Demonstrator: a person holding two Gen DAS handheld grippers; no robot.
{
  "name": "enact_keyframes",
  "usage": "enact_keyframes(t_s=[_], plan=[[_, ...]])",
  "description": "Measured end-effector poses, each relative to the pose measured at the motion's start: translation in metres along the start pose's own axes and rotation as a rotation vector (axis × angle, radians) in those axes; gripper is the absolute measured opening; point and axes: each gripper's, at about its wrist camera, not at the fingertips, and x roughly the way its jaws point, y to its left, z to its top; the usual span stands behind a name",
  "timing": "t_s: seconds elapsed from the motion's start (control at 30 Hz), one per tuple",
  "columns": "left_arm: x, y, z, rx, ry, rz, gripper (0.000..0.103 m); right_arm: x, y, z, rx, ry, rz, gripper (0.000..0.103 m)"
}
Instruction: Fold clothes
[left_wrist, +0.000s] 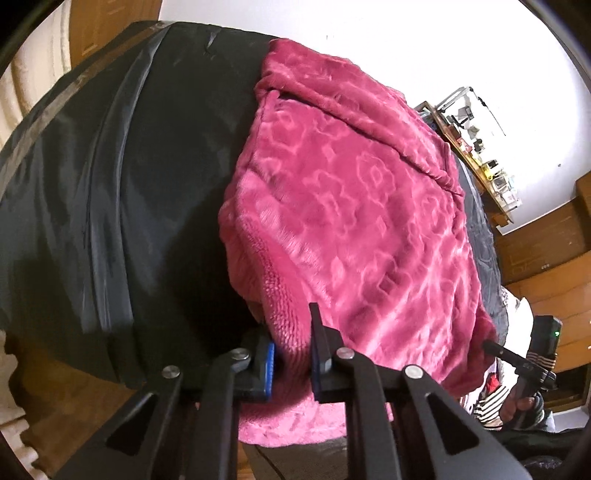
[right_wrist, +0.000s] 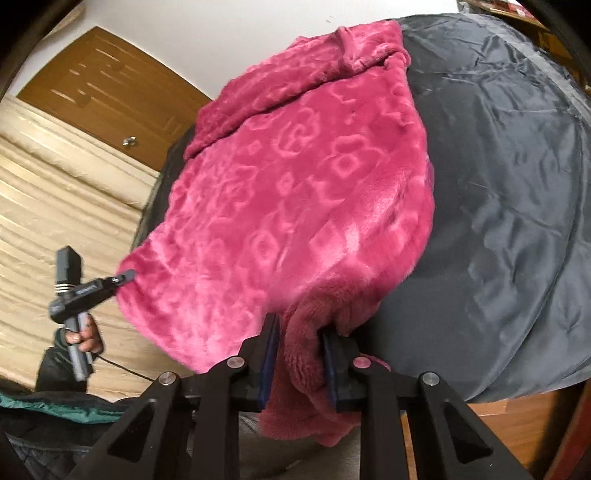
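A pink plush garment with an embossed flower pattern (left_wrist: 351, 206) lies spread on a dark grey sheet (left_wrist: 110, 184). My left gripper (left_wrist: 291, 354) is shut on the garment's near corner, with pink fabric bunched between its blue pads. My right gripper (right_wrist: 301, 354) is shut on the other near corner of the same garment (right_wrist: 295, 192), and fabric hangs down below it. The right gripper shows at the right edge of the left wrist view (left_wrist: 517, 358). The left gripper shows at the left of the right wrist view (right_wrist: 122, 277), at the garment's edge.
The dark sheet (right_wrist: 509, 184) covers a raised surface with wooden floor below. A wooden door (right_wrist: 110, 92) and a cream quilted surface (right_wrist: 55, 206) are to one side. A cluttered shelf (left_wrist: 476, 144) and wooden drawers (left_wrist: 546, 258) are to the other.
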Motion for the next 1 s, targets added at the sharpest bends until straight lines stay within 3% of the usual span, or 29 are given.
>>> enact_keyframes(t_s=[0.47, 0.77, 0.87, 0.93, 1.0], plan=[[0.027, 0.021, -0.018, -0.051, 0.115, 0.088, 0.016, 0.008, -0.011, -0.007, 0.030, 0.062, -0.094, 0.024], [0.036, 0.029, -0.026, -0.061, 0.156, 0.106, 0.034, 0.013, -0.016, -0.008, 0.059, 0.090, -0.111, 0.028], [0.036, 0.029, -0.026, -0.050, 0.156, 0.105, 0.035, 0.017, -0.012, -0.007, 0.048, 0.098, -0.107, 0.042], [0.036, 0.028, -0.026, -0.040, 0.156, 0.106, 0.034, 0.019, -0.008, -0.007, 0.032, 0.101, -0.094, 0.060], [0.036, 0.028, -0.028, -0.029, 0.157, 0.110, 0.034, 0.022, 0.001, -0.007, -0.014, 0.105, -0.121, 0.061]])
